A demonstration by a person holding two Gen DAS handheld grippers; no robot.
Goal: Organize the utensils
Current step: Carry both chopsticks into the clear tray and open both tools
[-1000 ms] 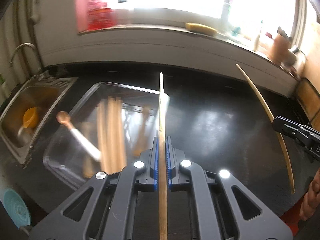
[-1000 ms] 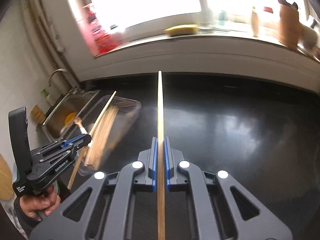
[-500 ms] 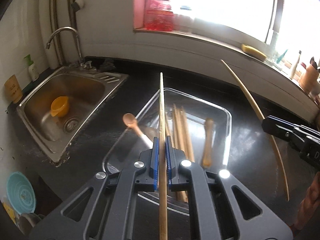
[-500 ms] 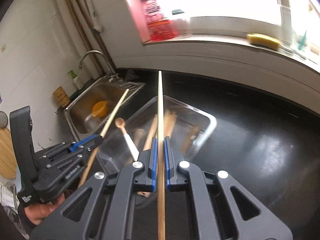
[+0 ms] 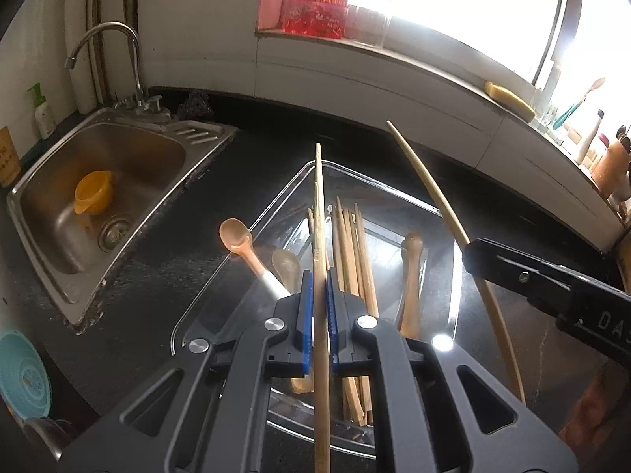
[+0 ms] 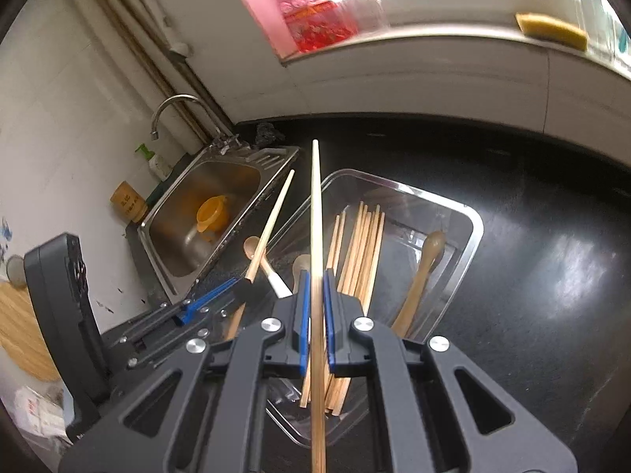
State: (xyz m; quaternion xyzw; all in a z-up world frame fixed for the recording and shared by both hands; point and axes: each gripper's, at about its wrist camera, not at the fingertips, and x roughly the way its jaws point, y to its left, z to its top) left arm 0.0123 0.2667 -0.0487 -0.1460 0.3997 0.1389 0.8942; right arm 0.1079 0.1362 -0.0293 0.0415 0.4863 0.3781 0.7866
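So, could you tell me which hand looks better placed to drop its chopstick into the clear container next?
Probably the left. The left gripper holds its chopstick lengthwise over the clear container, in line with the chopsticks inside, while the right gripper sits nearer the container's edge.

A home kitchen: a stainless steel sink [image 5: 118, 181] with a curved faucet [image 5: 114, 51] is set into a black countertop [image 5: 493, 205], a soap pump bottle [image 5: 41, 110] beside it, and a yellow sponge [image 5: 508, 96] lies on the white windowsill [image 5: 394, 59].
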